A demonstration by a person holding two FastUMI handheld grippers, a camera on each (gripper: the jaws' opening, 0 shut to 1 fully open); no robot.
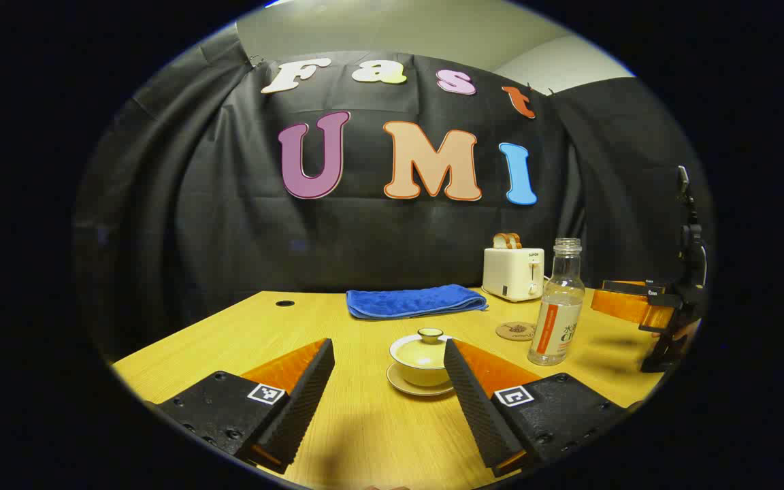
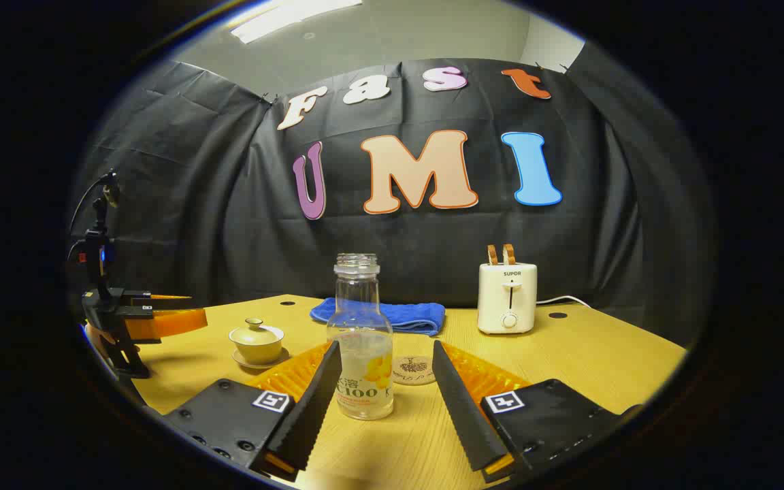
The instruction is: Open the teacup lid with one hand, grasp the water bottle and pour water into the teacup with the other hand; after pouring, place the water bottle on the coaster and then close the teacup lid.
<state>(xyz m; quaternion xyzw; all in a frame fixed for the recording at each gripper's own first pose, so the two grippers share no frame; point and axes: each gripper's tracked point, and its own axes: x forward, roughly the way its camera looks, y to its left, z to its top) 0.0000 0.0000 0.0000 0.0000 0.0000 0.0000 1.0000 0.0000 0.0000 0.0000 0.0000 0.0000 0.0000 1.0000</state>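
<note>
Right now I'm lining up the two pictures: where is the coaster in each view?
Left gripper view: the coaster lies right of centre, between the toaster and the bottle.
Right gripper view: it lies near centre, just right of the bottle, between the fingers.
Shared landmark: the toaster behind it.

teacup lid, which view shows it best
The left gripper view: the teacup lid sits close, just ahead of the open fingers, knob clear. In the right gripper view it is small and far off left.
</note>
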